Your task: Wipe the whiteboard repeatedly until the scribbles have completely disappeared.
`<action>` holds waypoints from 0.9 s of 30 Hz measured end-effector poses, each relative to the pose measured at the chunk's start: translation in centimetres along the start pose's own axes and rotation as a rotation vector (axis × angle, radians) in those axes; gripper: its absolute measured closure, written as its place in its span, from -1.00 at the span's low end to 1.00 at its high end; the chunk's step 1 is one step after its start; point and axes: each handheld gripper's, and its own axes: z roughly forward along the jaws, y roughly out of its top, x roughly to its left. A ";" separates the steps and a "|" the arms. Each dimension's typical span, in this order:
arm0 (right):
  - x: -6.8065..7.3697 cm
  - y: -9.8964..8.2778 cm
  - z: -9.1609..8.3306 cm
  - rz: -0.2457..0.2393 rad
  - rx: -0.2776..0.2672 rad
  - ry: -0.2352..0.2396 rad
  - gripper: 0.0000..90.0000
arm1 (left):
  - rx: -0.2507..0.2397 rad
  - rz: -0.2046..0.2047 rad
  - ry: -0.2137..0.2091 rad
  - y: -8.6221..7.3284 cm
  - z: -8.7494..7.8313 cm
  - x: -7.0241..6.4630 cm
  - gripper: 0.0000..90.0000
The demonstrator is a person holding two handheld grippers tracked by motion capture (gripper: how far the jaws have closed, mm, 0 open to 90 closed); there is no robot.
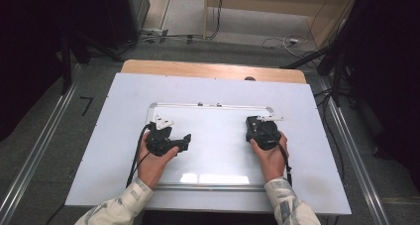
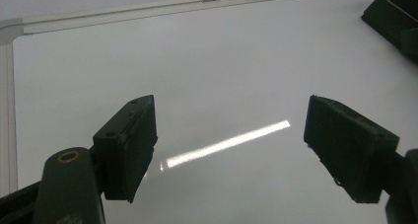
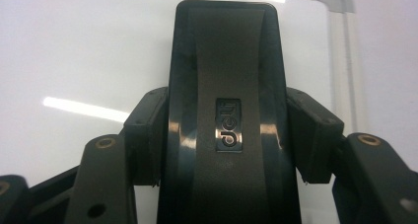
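Observation:
A white-surfaced whiteboard [image 1: 213,107] with a silver frame lies flat on the table. My left gripper [image 1: 171,133] rests over its left half; in the left gripper view the left gripper [image 2: 229,150] stands open, with bare board between its pads. Over the right half, my right gripper [image 1: 260,127] is shut on a black eraser [image 1: 253,123]. In the right gripper view the eraser [image 3: 226,61] stands lengthwise between the jaws of the right gripper [image 3: 226,135], with both pads pressed on its sides and a small logo plate facing the camera.
The whiteboard lies on a pale sheet [image 1: 114,136] covering a wooden table [image 1: 198,69]. Two small clips [image 1: 209,104] sit on the board's far frame edge. The other gripper [image 2: 394,17] shows at the top right of the left gripper view.

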 end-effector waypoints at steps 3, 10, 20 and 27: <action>-1.1 0.0 0.1 0.025 0.003 -0.013 -0.14 | -0.001 0.000 0.000 0.0 0.0 0.1 -0.53; -1.6 -1.3 -0.8 0.034 -0.006 -0.018 -0.14 | -0.004 -0.006 0.004 0.0 0.0 0.2 -0.53; 0.2 -4.1 -3.2 -0.009 0.000 0.005 -0.14 | -0.001 -0.002 0.006 -0.1 0.0 0.3 -0.53; 2.3 -3.4 -2.8 -0.055 0.001 0.036 -0.14 | 0.000 0.001 0.002 0.0 0.1 0.1 -0.53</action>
